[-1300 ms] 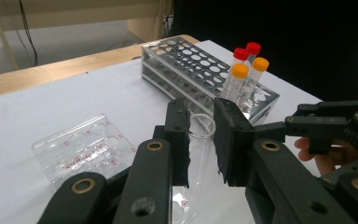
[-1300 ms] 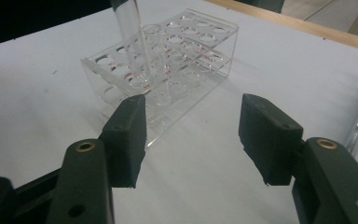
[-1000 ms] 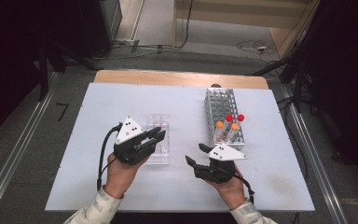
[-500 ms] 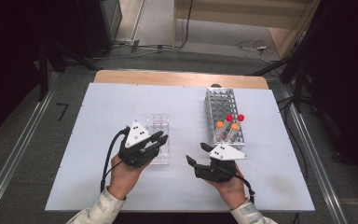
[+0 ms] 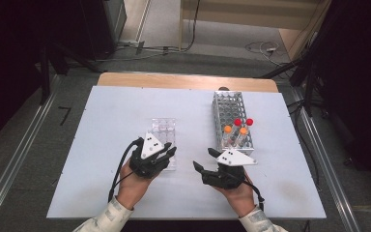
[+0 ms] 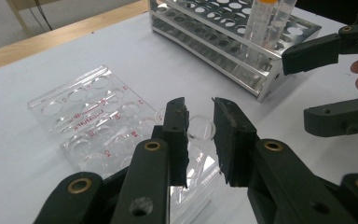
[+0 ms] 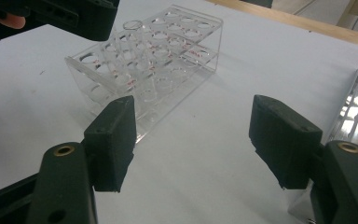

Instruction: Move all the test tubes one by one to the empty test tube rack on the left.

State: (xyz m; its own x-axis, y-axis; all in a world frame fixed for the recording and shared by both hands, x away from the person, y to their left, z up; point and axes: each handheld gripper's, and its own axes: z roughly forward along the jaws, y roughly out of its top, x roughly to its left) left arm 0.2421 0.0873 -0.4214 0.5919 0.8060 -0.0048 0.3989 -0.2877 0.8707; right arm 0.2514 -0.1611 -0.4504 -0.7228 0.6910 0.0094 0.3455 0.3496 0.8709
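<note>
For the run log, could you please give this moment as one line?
left claw: just opening, clear tube between jaws in acrylic rack | right claw: open, empty

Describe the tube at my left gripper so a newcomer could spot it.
On the white table, left of the metal rack, lies a clear plastic rack. At its near end one clear tube stands between the jaws of the left gripper, which have just been opening. Unlike the orange- and red-capped tubes in the metal rack, it is uncapped.
</note>
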